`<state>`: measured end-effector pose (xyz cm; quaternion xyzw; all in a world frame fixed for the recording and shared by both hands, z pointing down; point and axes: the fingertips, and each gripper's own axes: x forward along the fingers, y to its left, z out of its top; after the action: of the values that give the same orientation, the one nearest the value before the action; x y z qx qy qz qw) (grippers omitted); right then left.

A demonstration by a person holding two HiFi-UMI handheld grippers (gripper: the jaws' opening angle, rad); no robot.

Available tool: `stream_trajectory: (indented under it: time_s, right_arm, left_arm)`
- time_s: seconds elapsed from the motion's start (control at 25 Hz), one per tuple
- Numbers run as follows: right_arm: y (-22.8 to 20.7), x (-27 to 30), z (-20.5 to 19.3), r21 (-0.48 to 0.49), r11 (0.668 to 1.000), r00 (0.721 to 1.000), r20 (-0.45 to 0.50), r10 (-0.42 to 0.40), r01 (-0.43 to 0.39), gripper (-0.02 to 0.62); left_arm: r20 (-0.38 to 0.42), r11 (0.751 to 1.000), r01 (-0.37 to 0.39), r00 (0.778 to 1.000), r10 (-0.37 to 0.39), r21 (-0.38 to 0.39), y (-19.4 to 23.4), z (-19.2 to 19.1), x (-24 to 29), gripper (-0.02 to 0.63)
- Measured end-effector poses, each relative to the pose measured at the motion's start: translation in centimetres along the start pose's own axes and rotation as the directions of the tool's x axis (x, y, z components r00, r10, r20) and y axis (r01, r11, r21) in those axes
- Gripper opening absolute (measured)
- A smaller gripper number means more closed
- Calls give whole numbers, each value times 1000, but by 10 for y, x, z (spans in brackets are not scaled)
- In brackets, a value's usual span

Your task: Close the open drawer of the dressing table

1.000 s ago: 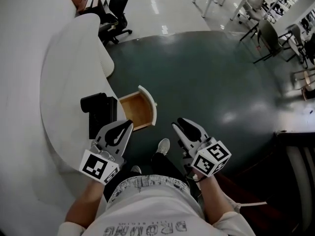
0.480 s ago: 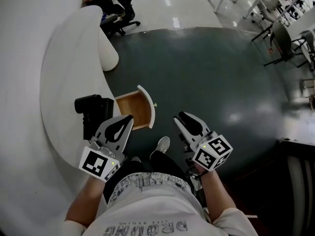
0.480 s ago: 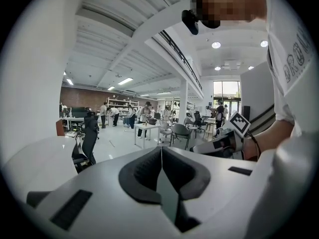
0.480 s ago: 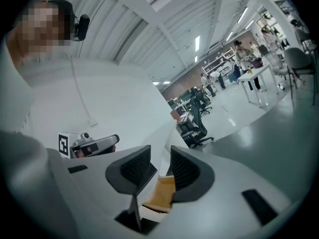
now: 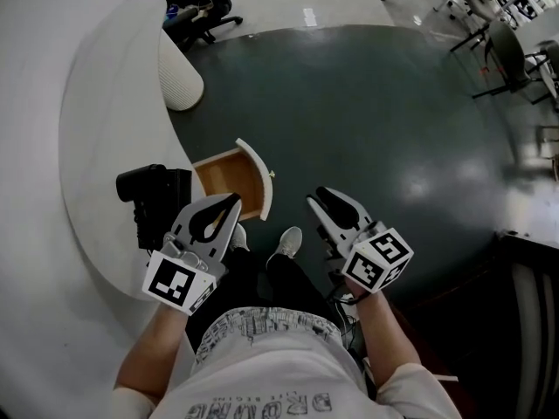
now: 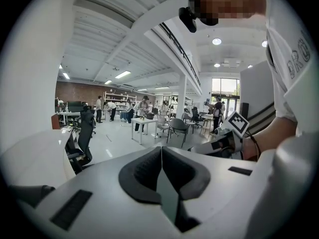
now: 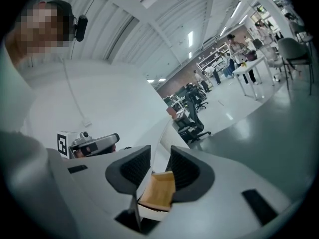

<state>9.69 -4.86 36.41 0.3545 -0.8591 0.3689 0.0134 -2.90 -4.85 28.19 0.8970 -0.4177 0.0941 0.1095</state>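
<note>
The white curved surface (image 5: pixel 96 138) carries the open drawer (image 5: pixel 229 180), which projects from its edge with the wooden interior exposed. Compared with the earlier views, we find both tools closer to the drawer. We judge that the approach is under way and the push has not yet begun. The left tool (image 5: pixel 232 202) is just beside the drawer's near corner, clenched pad to pad and empty; we cannot confirm contact. The right tool (image 5: pixel 320 202) is near the drawer's front panel but apart from it, released wide and gripping nothing.
</note>
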Motion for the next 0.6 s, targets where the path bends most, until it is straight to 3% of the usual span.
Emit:
stream_trajectory:
  time_s: [0.6]
  right_arm:
    - [-62,51,-52,78,996,999,-37,-29,32,135]
  left_arm:
    - [-87,998,16,996,-21,-58,28,-60,36,23]
